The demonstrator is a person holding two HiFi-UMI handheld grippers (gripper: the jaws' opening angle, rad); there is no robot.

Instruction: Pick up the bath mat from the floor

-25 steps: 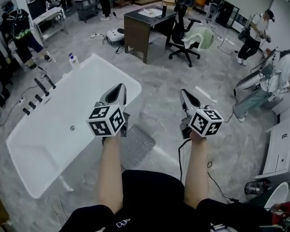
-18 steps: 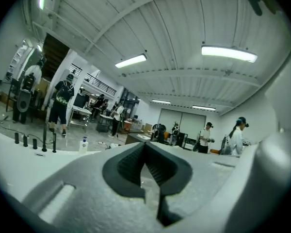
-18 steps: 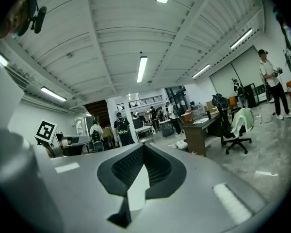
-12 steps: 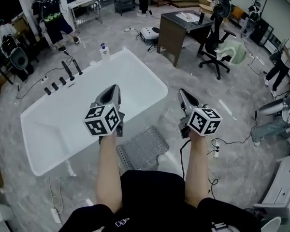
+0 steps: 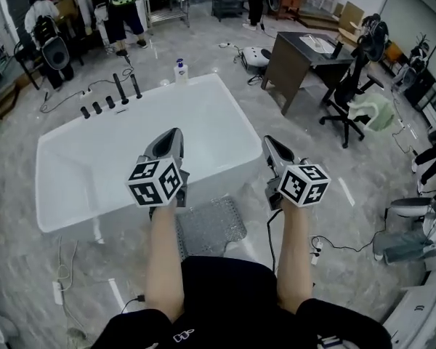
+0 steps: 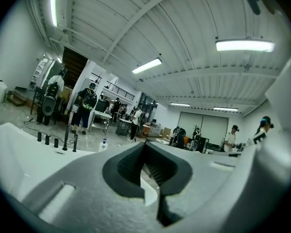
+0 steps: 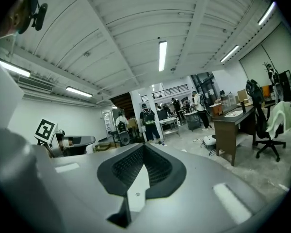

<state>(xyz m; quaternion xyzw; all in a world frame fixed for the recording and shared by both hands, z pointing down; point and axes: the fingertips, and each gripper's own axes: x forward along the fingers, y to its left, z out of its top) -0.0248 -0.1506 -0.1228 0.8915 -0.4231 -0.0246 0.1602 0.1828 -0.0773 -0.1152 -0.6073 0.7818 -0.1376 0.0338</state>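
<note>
A clear, bumpy bath mat [image 5: 212, 225] lies flat on the grey floor beside the white bathtub [image 5: 65, 173], partly hidden by my forearms. My left gripper [image 5: 174, 134] is held out above the tub's near rim, shut with nothing in it. My right gripper [image 5: 267, 142] is level with it to the right, over the floor by the tub's corner, also shut and holding nothing. Both gripper views point level across the room, with the jaws [image 6: 144, 144] [image 7: 143, 145] meeting at the tips; the mat is not in either.
Black faucet fittings [image 5: 107, 100] and a pump bottle [image 5: 180, 71] stand at the tub's far rim. A dark desk [image 5: 305, 60] and an office chair [image 5: 357, 93] stand at the back right. Cables and a power strip [image 5: 317, 249] lie on the floor to the right. People stand at the back.
The view has swung left: the tub now sits squarely ahead and the mat lies more centred under my arms. Both grippers have stayed shut and in the same pose.
</note>
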